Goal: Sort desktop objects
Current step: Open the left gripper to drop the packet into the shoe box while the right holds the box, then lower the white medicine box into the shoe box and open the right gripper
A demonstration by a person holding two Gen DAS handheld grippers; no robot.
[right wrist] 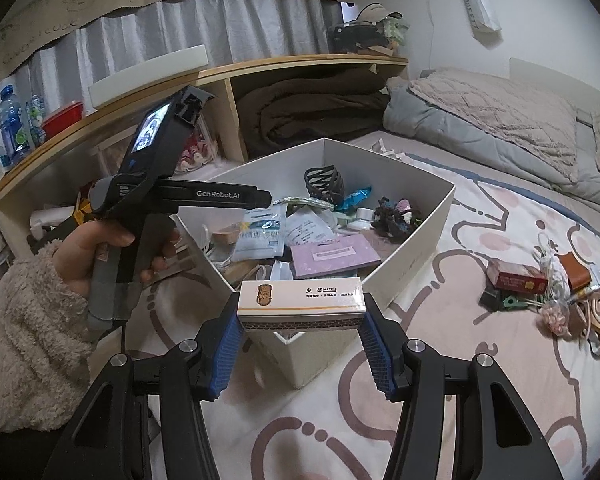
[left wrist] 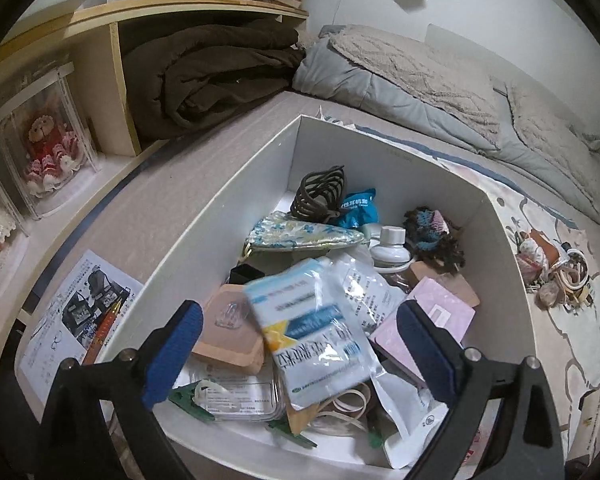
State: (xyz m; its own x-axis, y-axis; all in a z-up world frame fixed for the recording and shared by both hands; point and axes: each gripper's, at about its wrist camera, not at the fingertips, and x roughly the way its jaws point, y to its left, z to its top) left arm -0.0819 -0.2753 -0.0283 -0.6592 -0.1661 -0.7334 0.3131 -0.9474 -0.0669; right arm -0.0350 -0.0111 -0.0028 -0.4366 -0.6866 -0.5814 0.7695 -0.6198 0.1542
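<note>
A white box (left wrist: 228, 208) on the bed holds several small items. My left gripper (left wrist: 300, 344) is open above its near corner, and a blurred blue-and-white packet (left wrist: 316, 336) lies between the fingers on top of the pile. In the right wrist view the same box (right wrist: 416, 236) stands ahead, with the left gripper's body (right wrist: 156, 184) held over its left wall. My right gripper (right wrist: 302, 332) is shut on a white matchbox (right wrist: 300, 300), held just before the box's near corner.
A heap of loose items (right wrist: 556, 292) with a red box (right wrist: 516, 276) lies on the patterned sheet to the right. A printed sheet and an orange pen (left wrist: 104, 328) lie left of the box. A shelf with a brown blanket (left wrist: 220, 76) stands behind.
</note>
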